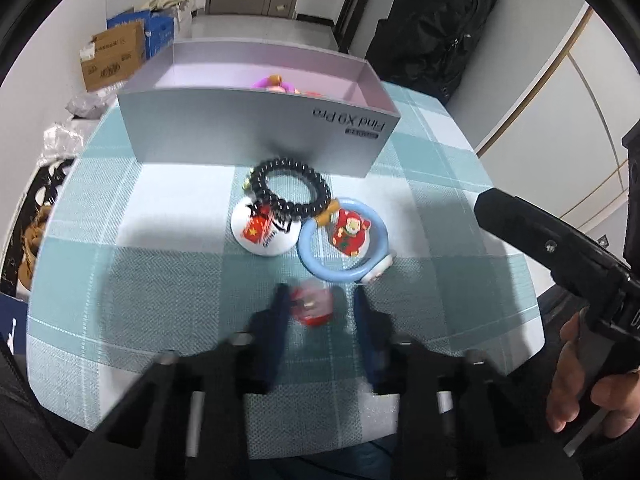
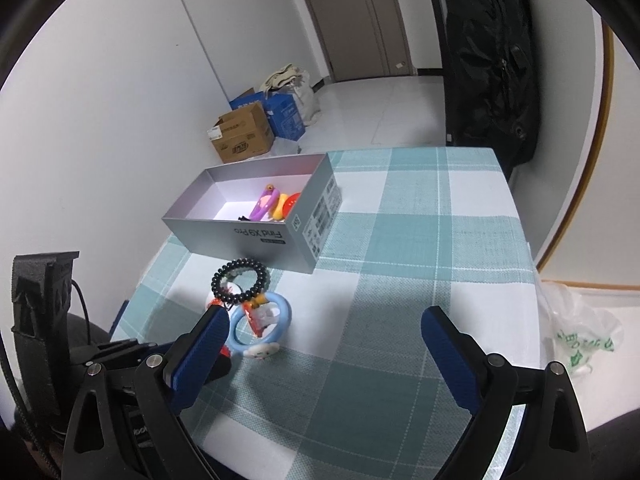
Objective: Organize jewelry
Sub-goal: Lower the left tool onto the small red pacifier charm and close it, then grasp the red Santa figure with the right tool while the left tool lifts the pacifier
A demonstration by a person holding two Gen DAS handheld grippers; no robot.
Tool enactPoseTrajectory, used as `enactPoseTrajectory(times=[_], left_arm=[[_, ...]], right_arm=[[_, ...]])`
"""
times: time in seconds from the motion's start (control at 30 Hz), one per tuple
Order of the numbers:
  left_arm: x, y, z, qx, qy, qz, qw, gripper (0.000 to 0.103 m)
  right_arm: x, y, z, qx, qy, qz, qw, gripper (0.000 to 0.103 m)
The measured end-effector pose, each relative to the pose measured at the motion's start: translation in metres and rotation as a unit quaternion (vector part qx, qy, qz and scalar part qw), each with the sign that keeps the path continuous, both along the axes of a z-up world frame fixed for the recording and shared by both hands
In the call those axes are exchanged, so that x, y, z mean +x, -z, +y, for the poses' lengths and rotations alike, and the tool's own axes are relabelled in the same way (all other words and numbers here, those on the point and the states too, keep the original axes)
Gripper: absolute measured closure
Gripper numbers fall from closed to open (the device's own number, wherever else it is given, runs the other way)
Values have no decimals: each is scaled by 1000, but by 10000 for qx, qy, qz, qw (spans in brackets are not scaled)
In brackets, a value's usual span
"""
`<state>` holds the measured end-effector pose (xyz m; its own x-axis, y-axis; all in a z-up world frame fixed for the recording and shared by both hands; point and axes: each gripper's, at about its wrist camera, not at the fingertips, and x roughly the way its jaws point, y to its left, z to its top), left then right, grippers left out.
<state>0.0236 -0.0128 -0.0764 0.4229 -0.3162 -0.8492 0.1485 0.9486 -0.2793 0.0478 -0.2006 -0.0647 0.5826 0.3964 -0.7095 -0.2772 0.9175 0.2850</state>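
Observation:
A grey open box (image 1: 256, 136) stands at the far side of the checked tablecloth and holds purple, yellow and red trinkets (image 2: 276, 204). In front of it lie a black bead bracelet (image 1: 294, 192), a white round badge (image 1: 266, 236) and a light blue ring (image 1: 342, 240) with a red Santa charm (image 1: 350, 232). My left gripper (image 1: 320, 304) is open, its blurred blue fingers on either side of a small red round item (image 1: 312, 306) on the cloth. My right gripper (image 2: 324, 332) is open and empty, above the cloth to the right of the pile.
The table's edges fall off at left and right. A black bag (image 2: 492, 64) hangs beyond the far corner. Cardboard boxes (image 2: 244, 132) sit on the floor at the back left. A plastic bag (image 2: 580, 336) lies to the right of the table.

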Motion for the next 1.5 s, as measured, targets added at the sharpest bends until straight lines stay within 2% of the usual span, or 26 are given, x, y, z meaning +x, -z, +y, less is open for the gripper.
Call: enactPoseTrajectory(times=[0.13, 0.3, 0.43, 0.6, 0.73, 0.87, 1.07, 1.5], left_arm=[[0, 0, 5, -175, -6, 71, 9998, 89], [0, -1, 4, -133, -1, 93, 9999, 90], [0, -6, 8, -263, -71, 72, 9996, 90], [-4, -19, 23, -538, -252, -82, 9982, 90], [-3, -30, 36, -730, -474, -259, 9959, 90], [-5, -35, 48, -994, -664, -325, 9923, 90], [-3, -43, 56, -1121, -742, -494, 9897, 90], [3, -38, 66, -1301, -753, -320, 9881, 90]], right_arm=[[2, 1, 0, 23, 18, 34, 10000, 6], [0, 2, 6, -10, -103, 20, 9999, 6], [-1, 5, 9, 28, -214, 61, 9997, 7], [-2, 7, 16, 32, -383, 15, 9993, 23], [-1, 12, 27, -56, -541, 76, 9985, 30], [-4, 15, 38, -140, -784, 30, 9968, 43], [-4, 21, 54, -276, -1047, -28, 9941, 53], [-4, 25, 84, -808, -1252, -427, 9879, 68]])
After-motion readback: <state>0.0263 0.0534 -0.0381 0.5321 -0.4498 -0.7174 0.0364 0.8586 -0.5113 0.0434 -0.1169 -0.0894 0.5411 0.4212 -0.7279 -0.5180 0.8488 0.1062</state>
